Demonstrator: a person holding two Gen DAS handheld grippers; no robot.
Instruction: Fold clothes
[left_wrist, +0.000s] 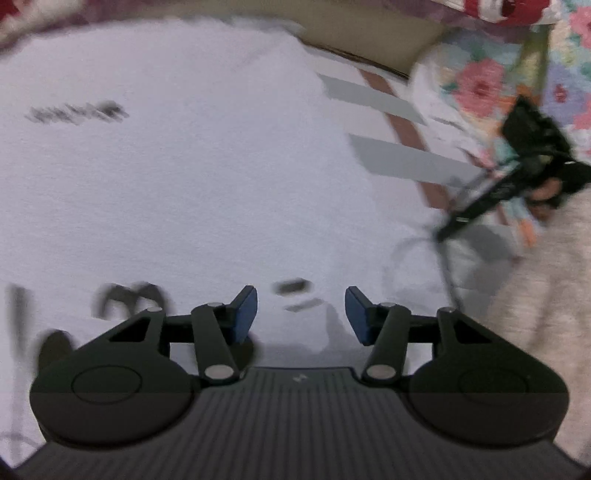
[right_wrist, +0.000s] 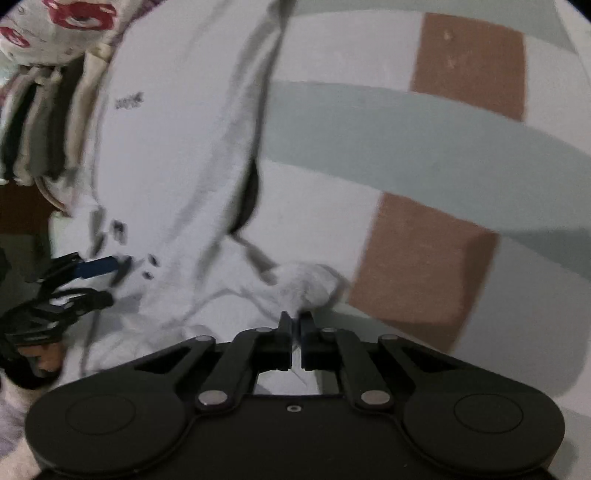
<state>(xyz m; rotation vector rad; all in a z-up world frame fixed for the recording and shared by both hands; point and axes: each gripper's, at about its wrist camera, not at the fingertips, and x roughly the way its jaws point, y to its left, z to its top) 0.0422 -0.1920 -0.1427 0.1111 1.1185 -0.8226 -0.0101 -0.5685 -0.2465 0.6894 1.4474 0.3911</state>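
A white garment (left_wrist: 184, 184) with small dark print lies spread on the striped sheet and fills most of the left wrist view. My left gripper (left_wrist: 301, 314) hovers just over it, blue pads wide apart, nothing between them. In the right wrist view the same white garment (right_wrist: 166, 147) runs up the left side, with a bunched corner (right_wrist: 306, 284) at my right gripper (right_wrist: 295, 321), whose fingers are shut on that cloth. The left gripper (right_wrist: 105, 282) shows at the left edge, open. The right gripper (left_wrist: 448, 229) shows at the far right, held by a hand.
The sheet (right_wrist: 406, 140) underneath has grey and brown bands on white. A floral cloth (left_wrist: 480, 85) lies at the back right, a fuzzy cream blanket (left_wrist: 535, 295) at the right. A red-patterned fabric (right_wrist: 74, 14) and stacked items sit at the upper left.
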